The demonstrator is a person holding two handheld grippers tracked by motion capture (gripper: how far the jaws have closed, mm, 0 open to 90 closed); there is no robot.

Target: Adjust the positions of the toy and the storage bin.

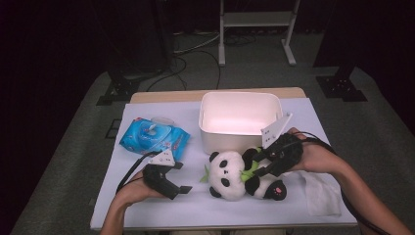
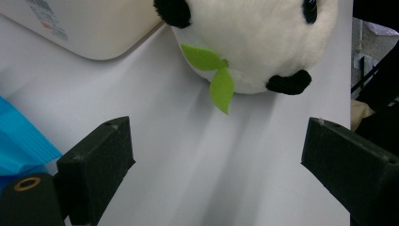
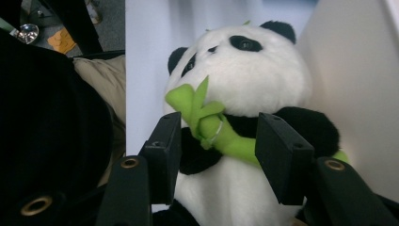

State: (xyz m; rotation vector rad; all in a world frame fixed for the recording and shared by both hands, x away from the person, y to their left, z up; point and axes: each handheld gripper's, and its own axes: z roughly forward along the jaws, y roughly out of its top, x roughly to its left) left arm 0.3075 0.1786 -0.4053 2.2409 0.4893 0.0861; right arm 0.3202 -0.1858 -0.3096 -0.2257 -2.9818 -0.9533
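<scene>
The panda toy [image 1: 235,177] is laid on the tabletop [image 1: 147,205] just before the white bin [image 1: 240,120]. The right claw [image 3: 214,150] is spread around its bamboo stalk [image 3: 221,136], unclenched. The left claw [image 2: 214,169] is held released nearby.

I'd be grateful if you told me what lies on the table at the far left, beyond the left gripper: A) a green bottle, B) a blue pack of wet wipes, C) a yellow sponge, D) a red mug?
B: in the high view a blue pack of wet wipes lies on the white table beyond the left gripper, left of the white bin.
</scene>
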